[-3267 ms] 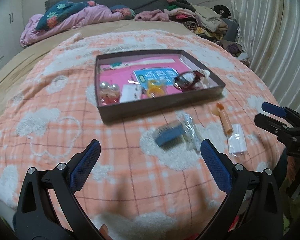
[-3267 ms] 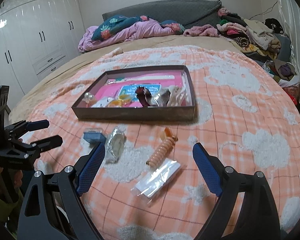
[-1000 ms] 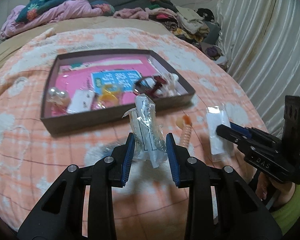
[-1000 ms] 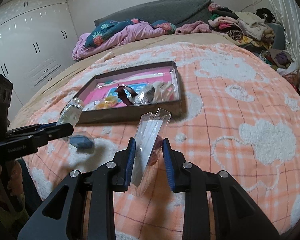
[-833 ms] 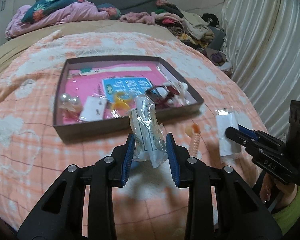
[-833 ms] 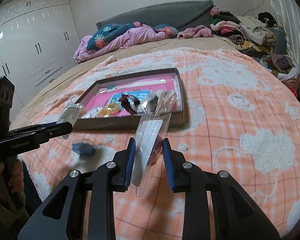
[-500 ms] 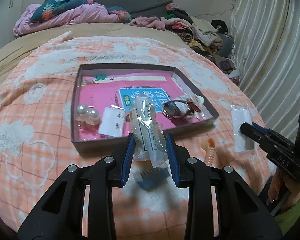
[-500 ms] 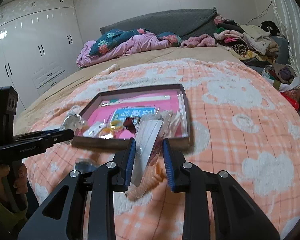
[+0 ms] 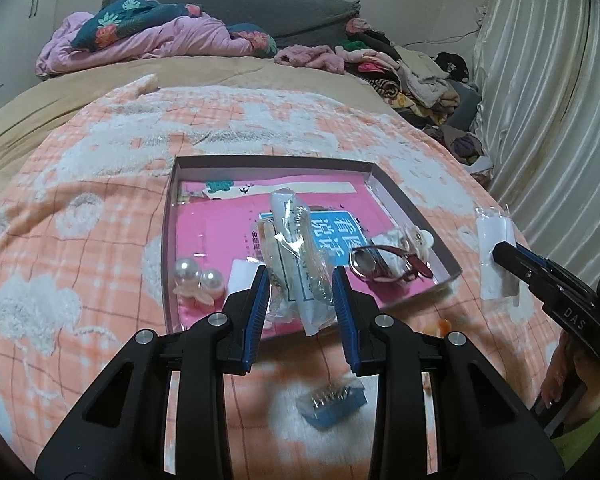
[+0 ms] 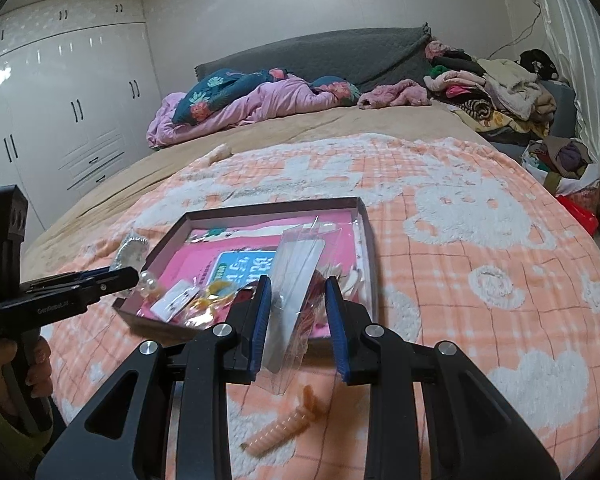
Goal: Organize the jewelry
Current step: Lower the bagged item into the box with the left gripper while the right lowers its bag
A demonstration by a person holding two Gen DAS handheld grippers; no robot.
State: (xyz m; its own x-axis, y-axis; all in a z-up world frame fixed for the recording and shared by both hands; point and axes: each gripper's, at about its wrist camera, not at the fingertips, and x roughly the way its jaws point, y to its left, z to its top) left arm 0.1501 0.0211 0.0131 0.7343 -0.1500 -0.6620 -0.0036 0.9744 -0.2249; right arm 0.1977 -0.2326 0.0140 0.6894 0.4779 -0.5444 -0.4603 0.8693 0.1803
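My left gripper (image 9: 300, 292) is shut on a crinkled clear plastic packet (image 9: 296, 248) holding jewelry, held above the near edge of the shallow dark box (image 9: 170, 240) with a pink lining. My right gripper (image 10: 298, 312) is shut on a flat clear sleeve with a white card (image 10: 296, 280), held over the same box (image 10: 366, 240) from the right side. Inside the box lie two pearl beads (image 9: 196, 274), a dark red hair piece (image 9: 384, 264), white cards and a blue label. An orange spiral hair tie (image 10: 284, 428) and a small blue comb clip (image 9: 332, 402) lie on the blanket in front of the box.
The box rests on an orange checked blanket (image 10: 480, 272) with white fleecy shapes. Bedding and a pile of clothes (image 10: 492, 92) lie at the bed's far end. White wardrobes (image 10: 60, 120) stand at the left, a curtain (image 9: 548, 100) at the right.
Both grippers have carried their packets forward and slightly up, from over the blanket to over the box's near edge. The comb clip and hair tie now lie below and behind the fingertips.
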